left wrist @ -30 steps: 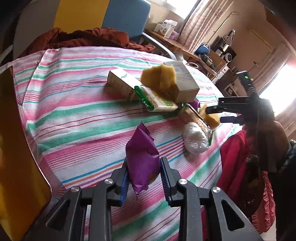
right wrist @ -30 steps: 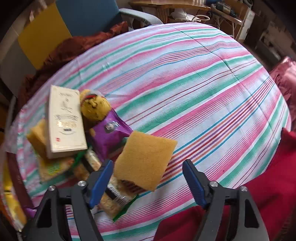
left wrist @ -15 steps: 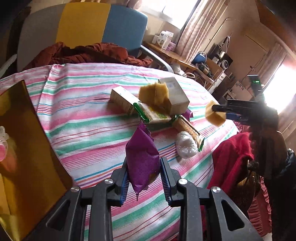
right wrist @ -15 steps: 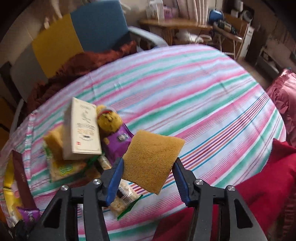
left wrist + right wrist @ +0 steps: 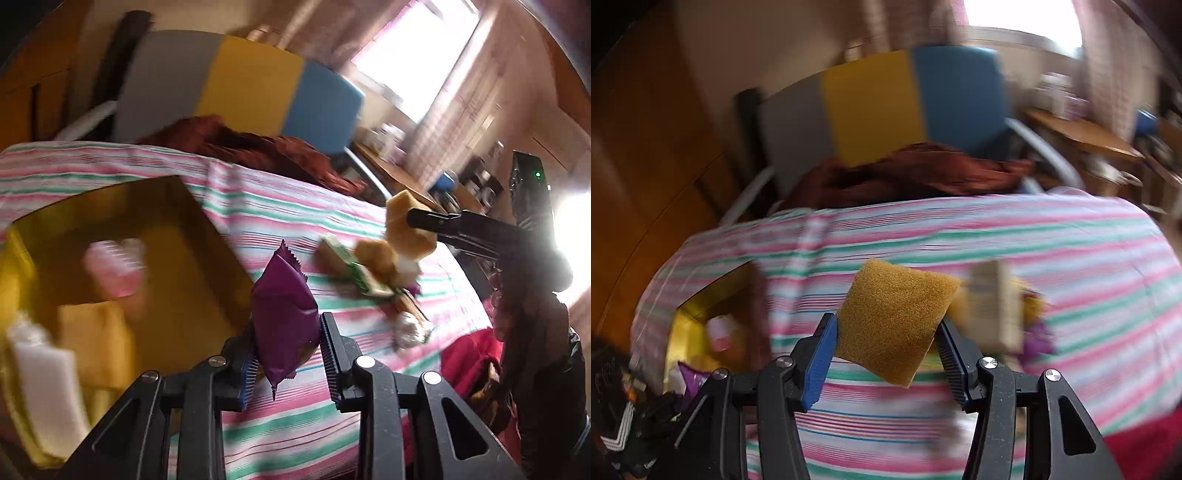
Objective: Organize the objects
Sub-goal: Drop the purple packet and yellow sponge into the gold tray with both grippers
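Note:
My left gripper (image 5: pixel 286 354) is shut on a purple snack packet (image 5: pixel 286 310) and holds it above the striped tablecloth, just right of an open yellow box (image 5: pixel 155 236). My right gripper (image 5: pixel 886 354) is shut on a yellow sponge (image 5: pixel 895 321), held in the air over the table. The same sponge (image 5: pixel 406 229) shows in the left wrist view, above the pile of loose items (image 5: pixel 373 273). The yellow box (image 5: pixel 701 317) lies to the left in the right wrist view, with a pink-capped item (image 5: pixel 718 332) inside.
The box holds a pink item (image 5: pixel 114 266), a yellow sponge (image 5: pixel 96 339) and a white piece (image 5: pixel 44 384). A cream carton (image 5: pixel 993 306) lies on the pile at right. A grey, yellow and blue chair (image 5: pixel 879 107) with red-brown cloth stands behind the table.
Both grippers have swung left toward the yellow box, carrying the packet and the sponge. The right gripper closed on the sponge and lifted it off the pile.

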`<state>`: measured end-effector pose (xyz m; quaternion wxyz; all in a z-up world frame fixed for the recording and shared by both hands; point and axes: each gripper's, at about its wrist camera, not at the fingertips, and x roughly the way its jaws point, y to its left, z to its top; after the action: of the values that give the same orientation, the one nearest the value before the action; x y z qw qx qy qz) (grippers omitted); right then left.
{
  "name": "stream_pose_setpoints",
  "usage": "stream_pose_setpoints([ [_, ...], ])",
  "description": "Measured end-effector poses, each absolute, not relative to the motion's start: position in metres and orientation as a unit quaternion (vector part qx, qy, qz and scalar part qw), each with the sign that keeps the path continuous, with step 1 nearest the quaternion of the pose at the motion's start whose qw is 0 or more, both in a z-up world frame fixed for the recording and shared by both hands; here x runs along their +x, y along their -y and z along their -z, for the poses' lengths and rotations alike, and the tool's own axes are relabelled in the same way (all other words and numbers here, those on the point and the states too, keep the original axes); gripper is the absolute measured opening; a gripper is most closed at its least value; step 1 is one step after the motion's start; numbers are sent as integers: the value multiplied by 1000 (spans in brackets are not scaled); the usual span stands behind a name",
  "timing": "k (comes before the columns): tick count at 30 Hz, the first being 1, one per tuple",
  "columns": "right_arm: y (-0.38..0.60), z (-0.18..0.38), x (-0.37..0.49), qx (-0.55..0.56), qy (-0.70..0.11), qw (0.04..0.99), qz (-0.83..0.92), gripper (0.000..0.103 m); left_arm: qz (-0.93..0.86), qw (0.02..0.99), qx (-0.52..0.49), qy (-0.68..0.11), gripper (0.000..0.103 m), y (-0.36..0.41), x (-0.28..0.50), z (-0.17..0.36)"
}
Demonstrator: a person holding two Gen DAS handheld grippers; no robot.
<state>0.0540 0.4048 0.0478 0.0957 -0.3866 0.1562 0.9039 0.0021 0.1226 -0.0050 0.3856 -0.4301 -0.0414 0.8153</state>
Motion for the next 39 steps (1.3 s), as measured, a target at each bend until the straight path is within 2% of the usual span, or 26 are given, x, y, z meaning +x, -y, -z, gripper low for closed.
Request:
stream_pose_setpoints([
  [8,-314,-28,-17,-425,-102,-7,-899,54,-837,301,-450,75,30,-38,-7,29],
  [14,-268,1,-26,-474,-69,-68,-875,56,-833,285,-465,91,31,-14,-4,47],
  [15,-261,8,-26,-485,-71,-78,-868,56,-832,283,-468,95,34,-13,-5,49],
  [18,-246,26,-25,-505,-78,-100,-854,60,-831,276,-471,105,43,-11,-8,51],
  [27,-229,44,-8,-524,-66,-107,-842,81,-851,239,-456,102,44,0,-10,43],
  [29,-228,37,-3,-510,-52,-98,-853,93,-858,233,-448,98,46,0,-11,37],
  [35,-219,11,13,-435,6,-50,-899,100,-876,218,-425,75,48,-5,-9,20],
  [39,-213,-9,31,-338,45,-2,-940,103,-892,198,-404,39,48,-12,-5,9],
])
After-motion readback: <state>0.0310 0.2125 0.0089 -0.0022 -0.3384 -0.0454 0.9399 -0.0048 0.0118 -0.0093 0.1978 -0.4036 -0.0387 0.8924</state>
